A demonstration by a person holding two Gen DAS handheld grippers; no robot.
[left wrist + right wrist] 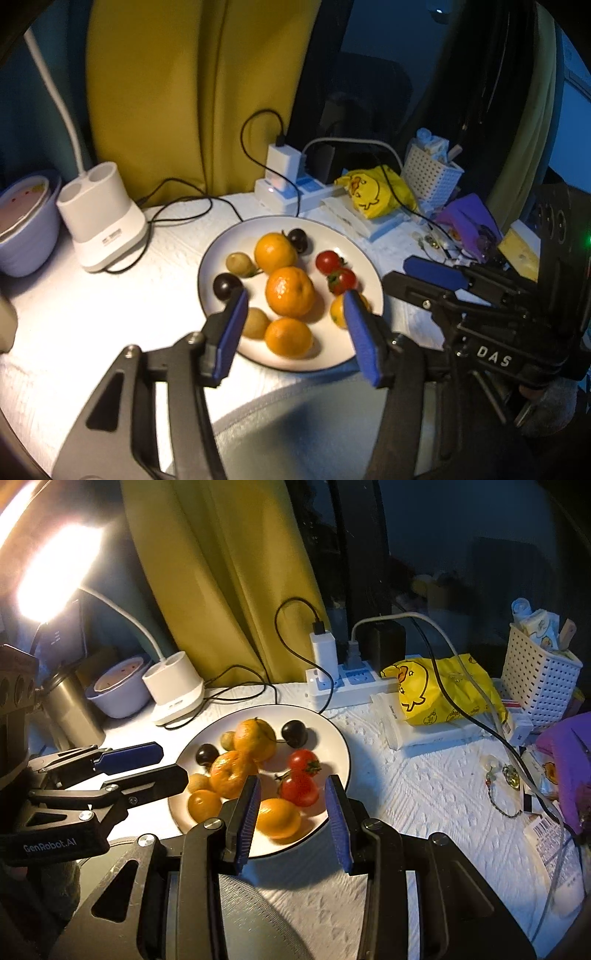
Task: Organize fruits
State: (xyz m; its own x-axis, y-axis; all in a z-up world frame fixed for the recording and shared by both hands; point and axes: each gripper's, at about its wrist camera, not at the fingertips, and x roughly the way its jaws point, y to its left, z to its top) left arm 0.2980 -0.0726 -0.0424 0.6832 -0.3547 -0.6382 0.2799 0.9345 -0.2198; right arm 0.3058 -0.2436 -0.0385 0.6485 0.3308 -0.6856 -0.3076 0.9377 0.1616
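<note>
Both tools (295, 317) (291, 797) released, empty, above plate's (221, 251) near rim, fruit beyond.

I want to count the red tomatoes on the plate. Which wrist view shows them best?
The right wrist view: both red tomatoes lie near its centre, brightly lit, stems visible, between the right gripper fingers. The left wrist view shows both tomatoes too, smaller and off toward the plate side.

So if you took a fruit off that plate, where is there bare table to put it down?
There is open white tablecloth right of the plate, up to the bead bracelet, and a smaller patch between the plate and the lamp base. The strip behind the plate is crowded with the power strip, cables and the yellow duck bag.
</note>
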